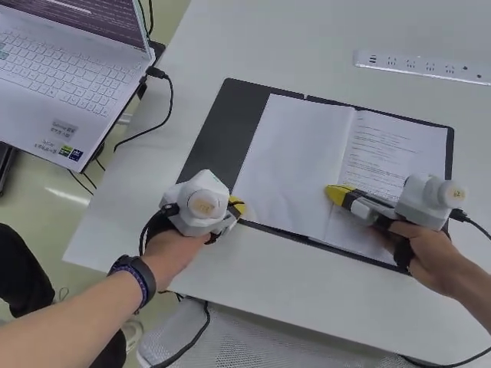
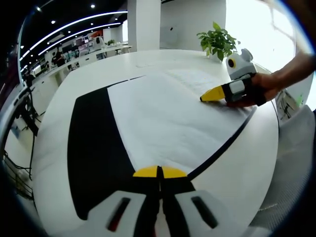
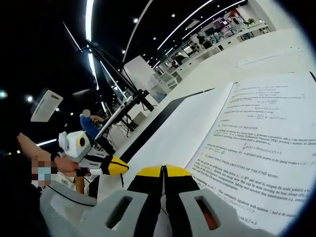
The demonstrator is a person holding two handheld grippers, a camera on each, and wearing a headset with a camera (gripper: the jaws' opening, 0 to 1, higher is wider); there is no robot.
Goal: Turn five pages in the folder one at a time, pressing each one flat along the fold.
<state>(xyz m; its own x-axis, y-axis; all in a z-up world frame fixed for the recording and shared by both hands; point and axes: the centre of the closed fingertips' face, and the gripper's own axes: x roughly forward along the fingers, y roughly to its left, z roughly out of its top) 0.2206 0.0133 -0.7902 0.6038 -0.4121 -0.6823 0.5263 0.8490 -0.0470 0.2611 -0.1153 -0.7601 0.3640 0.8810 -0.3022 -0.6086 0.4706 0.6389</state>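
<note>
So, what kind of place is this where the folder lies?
Probably an open-plan office or lab. A laptop and a power strip sit on the white table, a potted plant stands behind it, and long strip lights run over more desks.

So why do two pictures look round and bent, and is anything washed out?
Left gripper view: fisheye lens curves the table; top right blown out white. Right gripper view: same bulge, ceiling lights arc, printed page legible. Head view: straight lines, even light on the folder.
</note>
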